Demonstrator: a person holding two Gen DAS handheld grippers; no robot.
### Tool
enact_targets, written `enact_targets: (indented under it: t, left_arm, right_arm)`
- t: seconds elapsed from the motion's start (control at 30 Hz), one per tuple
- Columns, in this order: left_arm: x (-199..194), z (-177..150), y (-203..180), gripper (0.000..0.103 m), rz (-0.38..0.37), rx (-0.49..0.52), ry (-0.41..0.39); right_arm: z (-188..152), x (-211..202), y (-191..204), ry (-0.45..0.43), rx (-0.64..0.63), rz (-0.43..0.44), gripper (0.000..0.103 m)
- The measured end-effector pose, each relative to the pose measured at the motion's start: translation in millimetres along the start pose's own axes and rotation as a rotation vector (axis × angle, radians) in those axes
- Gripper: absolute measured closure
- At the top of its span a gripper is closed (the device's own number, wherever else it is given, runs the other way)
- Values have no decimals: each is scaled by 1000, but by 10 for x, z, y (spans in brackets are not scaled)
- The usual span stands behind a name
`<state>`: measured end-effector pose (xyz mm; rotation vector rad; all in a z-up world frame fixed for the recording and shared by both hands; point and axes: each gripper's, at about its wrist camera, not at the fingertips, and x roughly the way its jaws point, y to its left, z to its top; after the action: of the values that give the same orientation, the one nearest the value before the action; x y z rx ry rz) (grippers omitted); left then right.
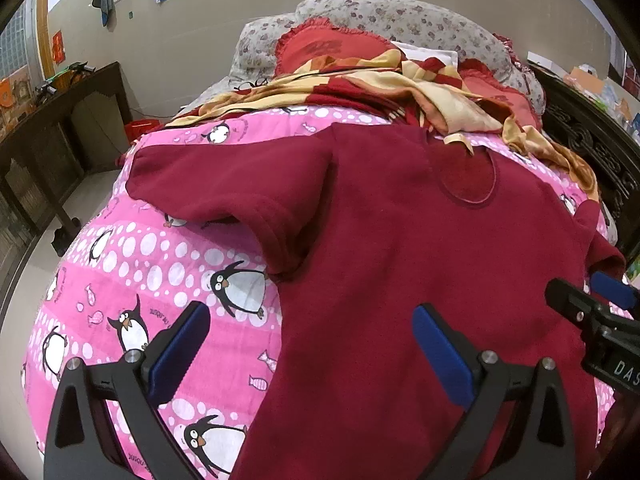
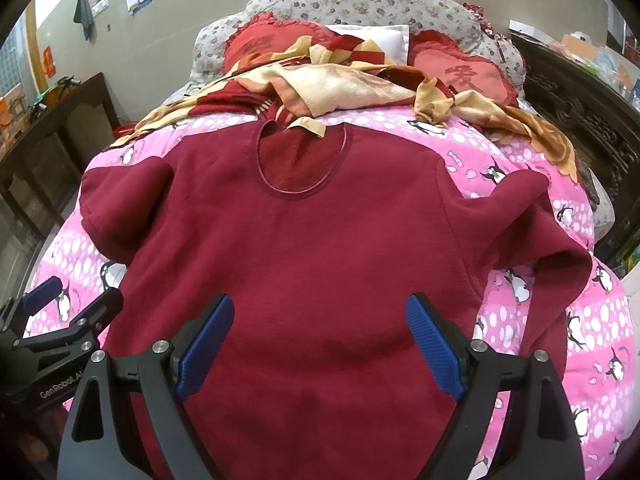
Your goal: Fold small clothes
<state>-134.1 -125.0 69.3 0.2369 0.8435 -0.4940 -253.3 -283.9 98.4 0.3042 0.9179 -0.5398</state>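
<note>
A dark red long-sleeved top [image 1: 400,248] [image 2: 312,248] lies spread flat on the pink penguin quilt [image 1: 132,264] [image 2: 580,320], neckline away from me, both sleeves bent out to the sides. My left gripper [image 1: 310,328] hovers open over the top's left side edge, one finger over the quilt and one over the cloth. My right gripper [image 2: 320,322] hangs open above the lower middle of the top, nothing between its blue pads. Each gripper shows at the edge of the other's view: the right gripper [image 1: 592,300] and the left gripper [image 2: 68,300].
A crumpled yellow and red blanket [image 2: 360,84] lies beyond the neckline, with red heart cushions [image 2: 468,76] and a floral pillow [image 2: 360,4] behind it. A dark wooden cabinet [image 1: 60,128] stands at the left, and a carved headboard [image 2: 580,120] at the right.
</note>
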Motion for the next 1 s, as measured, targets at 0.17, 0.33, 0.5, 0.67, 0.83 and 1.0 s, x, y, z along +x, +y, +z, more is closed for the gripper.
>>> enact_targets:
  t: [0.17, 0.33, 0.5, 0.67, 0.83, 1.0]
  left_arm:
    - [8, 2, 4, 0, 0, 0, 1]
    - [53, 8, 27, 0, 1, -5, 6]
    - [95, 16, 61, 0, 4, -14, 12]
    - [141, 29, 114, 0, 6, -27, 21]
    - [176, 26, 127, 0, 7, -32, 31]
    - [196, 33, 142, 0, 9, -36, 33]
  right_arm:
    - [2, 46, 38, 10, -6, 5, 5]
    - [-3, 98, 72, 21, -14, 6, 5]
    - [4, 126, 97, 20, -13, 11, 5]
    - [8, 199, 143, 37, -22, 12, 5]
    - [19, 249, 182, 41, -26, 19, 5]
    - [27, 286, 203, 46, -24, 22, 5]
